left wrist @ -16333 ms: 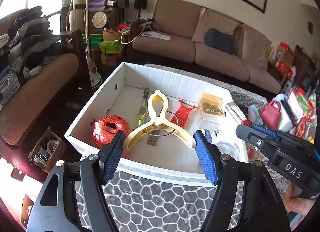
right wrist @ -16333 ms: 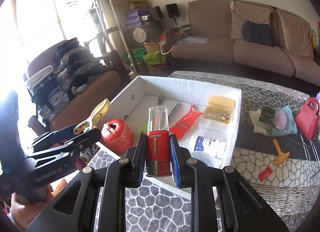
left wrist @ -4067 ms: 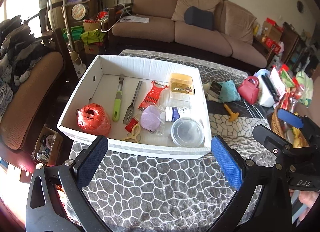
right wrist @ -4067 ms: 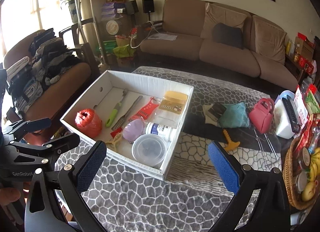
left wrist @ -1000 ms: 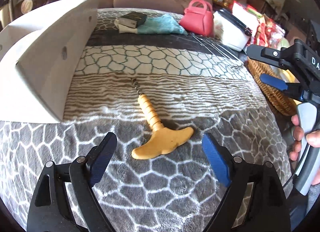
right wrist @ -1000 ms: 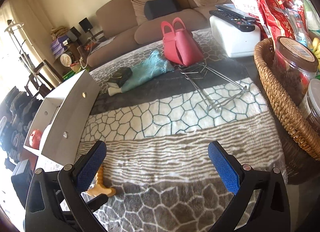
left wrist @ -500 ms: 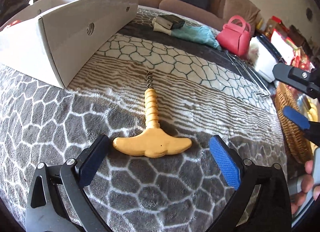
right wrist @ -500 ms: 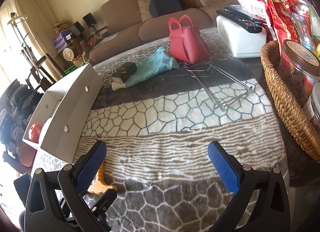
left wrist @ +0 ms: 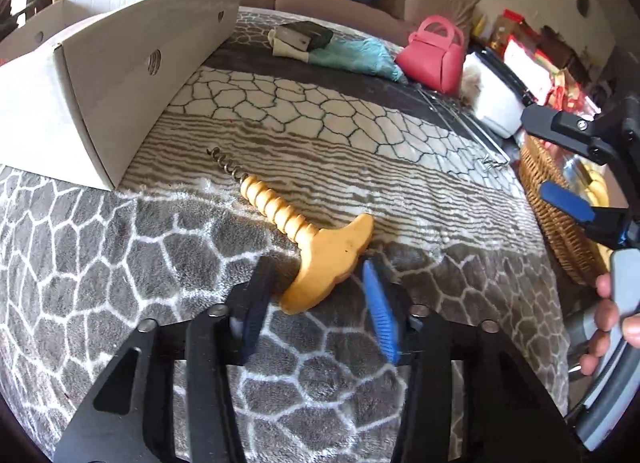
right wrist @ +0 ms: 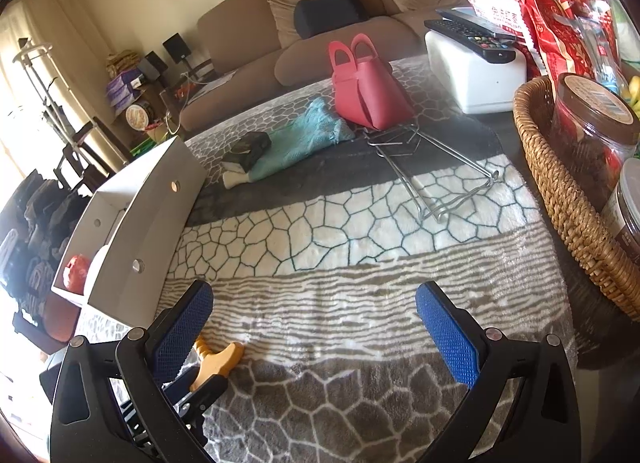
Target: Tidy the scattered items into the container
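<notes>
A yellow-handled corkscrew lies on the patterned blanket, its metal spiral pointing toward the white box. My left gripper has closed around the T-shaped handle, one pad on each side, with the corkscrew resting on the blanket. The handle also shows in the right wrist view behind my right gripper's left finger. My right gripper is wide open and empty above the blanket. The white box stands at the left.
A pink handbag, a teal cloth, a dark wallet and wire tongs lie further back on the blanket. A wicker basket of jars stands at the right, with a white appliance behind it.
My left gripper has moved in and its jaws have closed from wide open onto the corkscrew handle, which has turned on the blanket. The right gripper has barely moved.
</notes>
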`<state>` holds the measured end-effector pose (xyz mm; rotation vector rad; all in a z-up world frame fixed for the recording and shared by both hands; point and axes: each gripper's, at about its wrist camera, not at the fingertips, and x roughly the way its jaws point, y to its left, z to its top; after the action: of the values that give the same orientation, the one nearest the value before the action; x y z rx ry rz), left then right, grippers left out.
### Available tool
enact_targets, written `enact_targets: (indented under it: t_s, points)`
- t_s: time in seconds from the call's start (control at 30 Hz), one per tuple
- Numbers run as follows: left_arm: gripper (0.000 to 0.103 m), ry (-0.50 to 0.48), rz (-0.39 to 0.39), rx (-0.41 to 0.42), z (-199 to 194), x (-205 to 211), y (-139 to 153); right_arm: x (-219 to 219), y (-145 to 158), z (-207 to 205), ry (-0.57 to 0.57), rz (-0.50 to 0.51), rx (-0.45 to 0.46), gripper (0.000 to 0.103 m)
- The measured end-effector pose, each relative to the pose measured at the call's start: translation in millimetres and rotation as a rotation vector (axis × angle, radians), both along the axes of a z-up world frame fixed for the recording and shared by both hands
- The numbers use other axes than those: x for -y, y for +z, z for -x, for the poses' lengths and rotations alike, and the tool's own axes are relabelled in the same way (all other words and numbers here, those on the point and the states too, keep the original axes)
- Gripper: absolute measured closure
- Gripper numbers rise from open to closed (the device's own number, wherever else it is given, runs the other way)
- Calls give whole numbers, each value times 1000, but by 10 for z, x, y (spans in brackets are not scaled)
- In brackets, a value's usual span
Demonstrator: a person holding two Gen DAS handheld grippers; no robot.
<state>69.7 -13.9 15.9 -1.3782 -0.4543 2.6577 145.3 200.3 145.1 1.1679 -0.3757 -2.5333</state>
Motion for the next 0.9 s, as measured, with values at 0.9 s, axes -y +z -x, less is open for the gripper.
enact_targets:
  t_s: [0.9]
  points:
    - [0,-158,-134,-49,-378,1362,600,1485,-677,-499,765,-381,-141,0]
